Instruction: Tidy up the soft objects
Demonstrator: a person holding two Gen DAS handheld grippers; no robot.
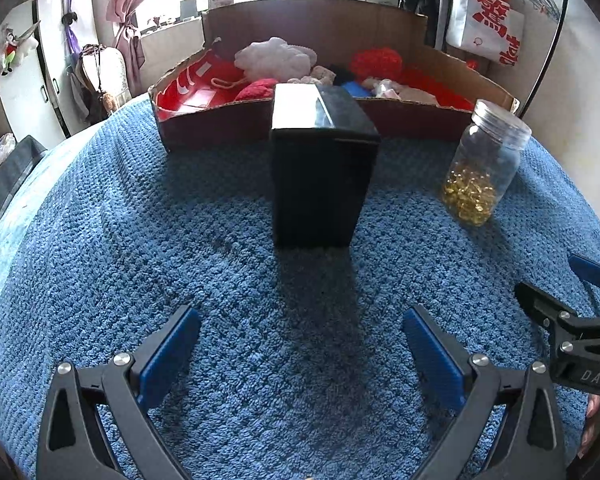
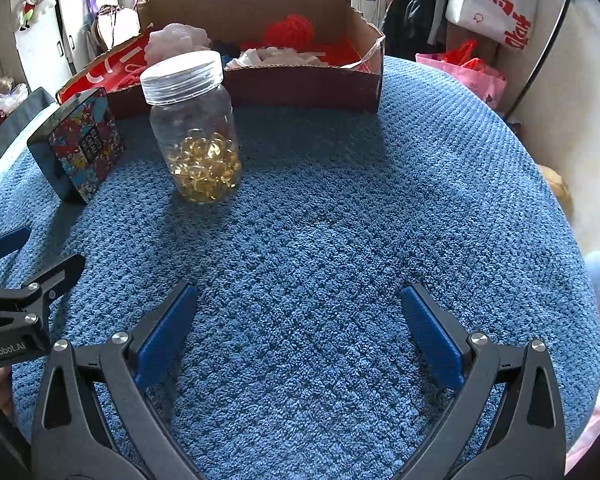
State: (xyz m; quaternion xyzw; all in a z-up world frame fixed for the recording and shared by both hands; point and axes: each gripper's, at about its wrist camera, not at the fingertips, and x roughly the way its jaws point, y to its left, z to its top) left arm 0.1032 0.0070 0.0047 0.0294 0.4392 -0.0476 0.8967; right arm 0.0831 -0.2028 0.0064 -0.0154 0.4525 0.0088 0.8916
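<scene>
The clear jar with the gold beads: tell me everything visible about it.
The jar looks like clear plastic, with a round body, a short neck and a ribbed, translucent screw lid that is on. Glossy amber-gold beads fill roughly the lower third; the rest is empty. It stands upright on the blue knitted blanket, in front of the cardboard box and to the right of the dark floral box, touching neither. Both tongs are open and well short of it.
</scene>
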